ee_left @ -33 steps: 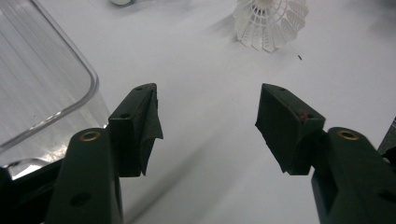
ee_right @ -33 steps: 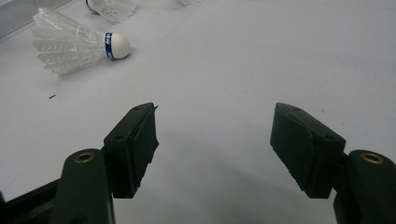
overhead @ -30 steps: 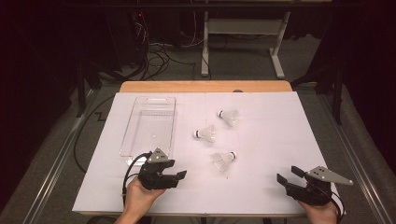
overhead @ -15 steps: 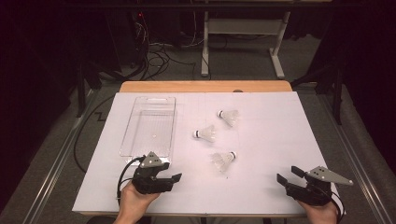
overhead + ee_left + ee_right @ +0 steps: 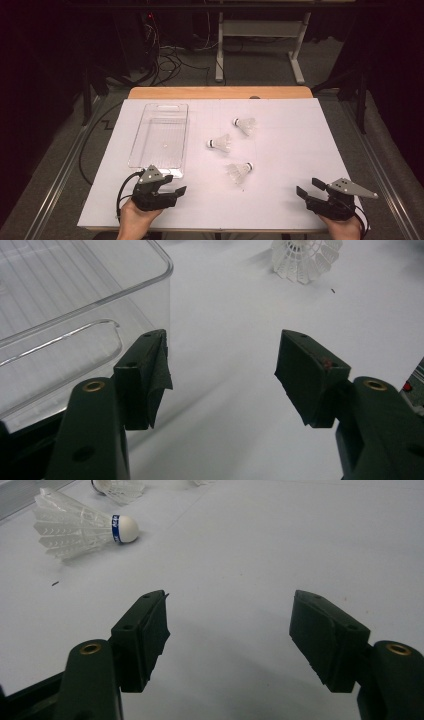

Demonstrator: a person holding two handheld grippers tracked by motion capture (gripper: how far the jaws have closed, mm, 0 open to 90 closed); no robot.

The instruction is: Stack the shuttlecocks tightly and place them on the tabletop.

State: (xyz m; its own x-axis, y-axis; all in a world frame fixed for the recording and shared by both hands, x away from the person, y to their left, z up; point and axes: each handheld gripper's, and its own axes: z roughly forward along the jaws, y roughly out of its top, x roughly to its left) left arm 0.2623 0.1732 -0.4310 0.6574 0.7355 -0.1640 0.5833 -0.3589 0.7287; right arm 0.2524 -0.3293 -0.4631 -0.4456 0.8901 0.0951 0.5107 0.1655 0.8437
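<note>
Left claw (image 5: 176, 192), wide open and empty, should reach right and close gently around the nearest shuttlecock (image 5: 239, 171) by its cork.

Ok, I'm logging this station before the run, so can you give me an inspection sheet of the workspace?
Surface: white sheet over a wooden table, flat.
Job's things: three white feathered shuttlecocks lying apart; clear rectangular plastic bin, nothing in it.
Clutter: nothing seen.
Grippers: left claw open beside the bin's near end; right claw open at the near right edge; both hold nothing.
Cables: black cable trailing from the left claw; loose cables on the floor beyond.
Surroundings: dark room, white frame legs behind.
</note>
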